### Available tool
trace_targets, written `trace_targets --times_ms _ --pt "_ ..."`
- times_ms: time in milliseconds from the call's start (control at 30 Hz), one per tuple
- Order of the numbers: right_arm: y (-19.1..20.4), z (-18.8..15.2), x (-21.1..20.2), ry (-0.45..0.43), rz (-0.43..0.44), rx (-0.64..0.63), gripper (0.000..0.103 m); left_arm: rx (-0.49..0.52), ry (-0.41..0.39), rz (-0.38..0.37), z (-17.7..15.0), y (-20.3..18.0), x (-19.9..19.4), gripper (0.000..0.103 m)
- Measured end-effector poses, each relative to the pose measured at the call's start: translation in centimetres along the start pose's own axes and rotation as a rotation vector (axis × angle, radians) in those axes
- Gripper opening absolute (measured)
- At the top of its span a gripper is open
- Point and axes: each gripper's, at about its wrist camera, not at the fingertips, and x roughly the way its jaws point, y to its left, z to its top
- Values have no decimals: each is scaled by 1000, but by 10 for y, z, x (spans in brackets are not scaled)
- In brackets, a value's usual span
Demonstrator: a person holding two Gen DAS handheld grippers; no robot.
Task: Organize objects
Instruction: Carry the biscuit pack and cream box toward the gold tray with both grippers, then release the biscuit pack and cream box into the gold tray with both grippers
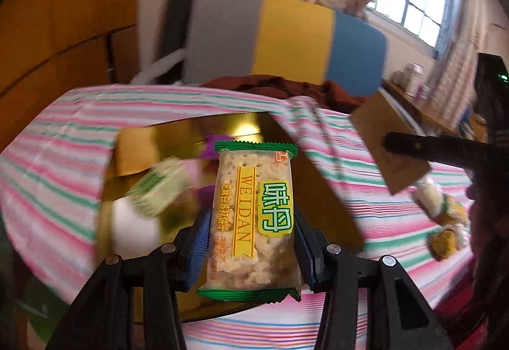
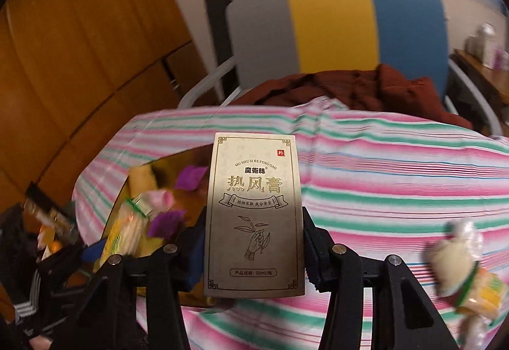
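My left gripper [image 1: 251, 222] is shut on a clear cracker packet [image 1: 251, 210] with green ends and a yellow label. It holds the packet above a shiny gold tray [image 1: 321, 191]. The tray holds a green-and-white snack pack [image 1: 159, 187] and purple wrappers [image 1: 211, 146]. My right gripper [image 2: 254, 219] is shut on a flat beige box [image 2: 254, 213] with gold print, over the striped tablecloth [image 2: 397, 178] just right of the tray [image 2: 159, 165]. In the left wrist view, that box [image 1: 378, 130] hangs at the right, with one of the right gripper's black fingers [image 1: 429, 151] across it.
Loose wrapped snacks [image 1: 442, 203] [image 2: 458, 257] lie on the cloth to the right. Behind the table stands a chair [image 1: 286, 38] with a grey, yellow and blue back and a brown cloth [image 2: 350, 86] on its seat. A wooden cabinet [image 2: 79, 47] fills the left.
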Motion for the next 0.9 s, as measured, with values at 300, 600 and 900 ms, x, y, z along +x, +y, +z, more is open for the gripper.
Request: trace_targets --times_ms 300,600,900 --pt "52 -6 36 80 44 -67 51 -166 40 150 -15 62 7 57" --pt "75 -29 60 178 101 -56 54 -171 0 134 -11 60 0 59" --pt "80 -47 45 158 38 -92 65 -155 -16 119 -7 51 -9 59"
